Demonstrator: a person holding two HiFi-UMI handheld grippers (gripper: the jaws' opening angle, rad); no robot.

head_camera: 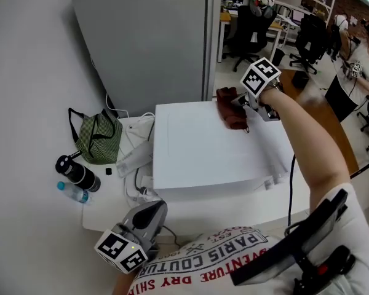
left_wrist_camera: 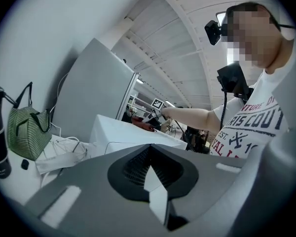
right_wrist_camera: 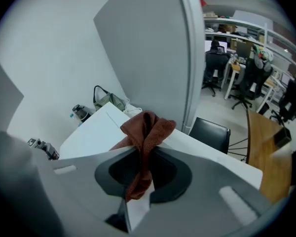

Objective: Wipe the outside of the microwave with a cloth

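Partly hidden cloth [right_wrist_camera: 148,127], right gripper [right_wrist_camera: 140,157] clamping it

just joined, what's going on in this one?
A person is working on the white microwave with a cloth. The right gripper has its fingers shut on a reddish-brown cloth, which lies on the microwave's top panel near the far right corner. The left gripper is shut with nothing in it, held low by the person's torso, not touching the microwave.
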